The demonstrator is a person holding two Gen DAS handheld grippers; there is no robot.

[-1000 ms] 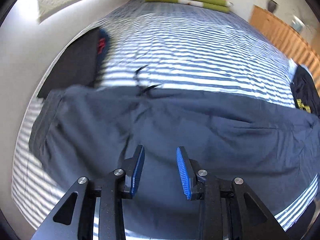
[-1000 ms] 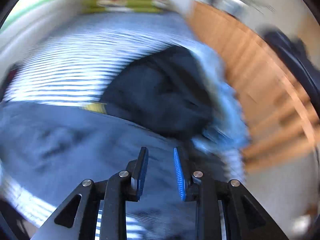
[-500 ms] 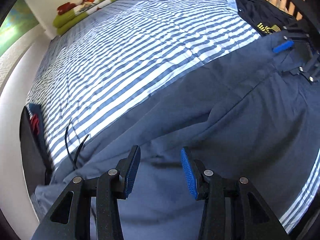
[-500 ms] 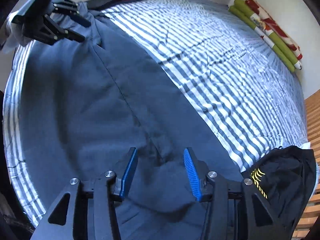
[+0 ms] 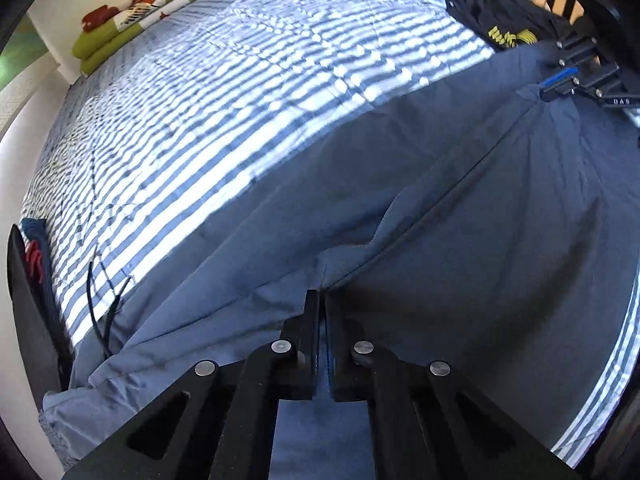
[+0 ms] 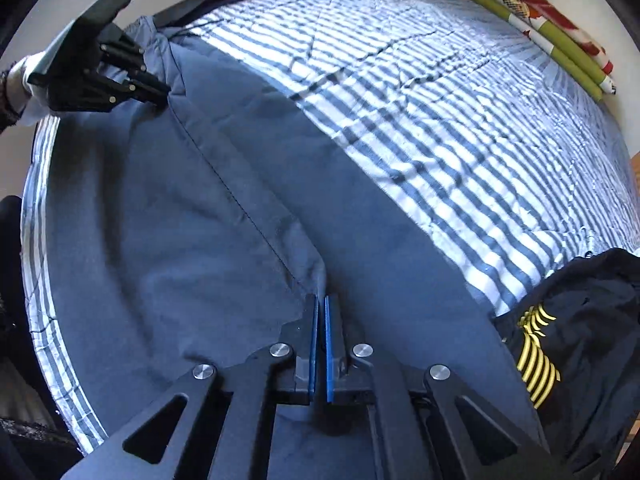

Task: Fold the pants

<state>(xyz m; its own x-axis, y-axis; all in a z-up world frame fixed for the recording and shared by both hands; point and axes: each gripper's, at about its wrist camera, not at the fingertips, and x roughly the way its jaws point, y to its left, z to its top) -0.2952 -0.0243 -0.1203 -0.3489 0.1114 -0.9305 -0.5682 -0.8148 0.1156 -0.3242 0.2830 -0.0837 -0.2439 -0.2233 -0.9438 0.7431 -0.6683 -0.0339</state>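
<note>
Blue-grey pants (image 5: 460, 216) lie spread along the near edge of the bed (image 5: 240, 92), lengthwise across it, on a blue-and-white striped cover. My left gripper (image 5: 322, 300) points steeply down; its jaws have just been closing and now stand pressed together, pinching a raised fold of the pants fabric right at the stitched seam. My right gripper (image 6: 321, 304) matches: jaws have just been closing, now pressed together on a small peak of the same fabric, on the same seam line further along the garment. In the right wrist view the left gripper (image 6: 156, 90) shows at the pants' far left end, tips on the cloth, with a light sleeve (image 6: 28, 76) behind it. In the left wrist view the right gripper (image 5: 560, 84) shows at the opposite end, blue pads at the fabric. The seam runs in a near-straight line between the two pinch points; cloth on either side lies mostly flat with shallow wrinkles. A black garment with yellow stripes (image 6: 560, 340) lies at the right edge of the bed, just beside the pants' end. A dark folded item with red marking (image 5: 30, 280) sits at the left edge. Green-and-red folded bedding (image 5: 152, 12) lies at the far end of the bed. Two thin black cords (image 5: 104, 308) trail from the pants' left end onto the striped cover.
</note>
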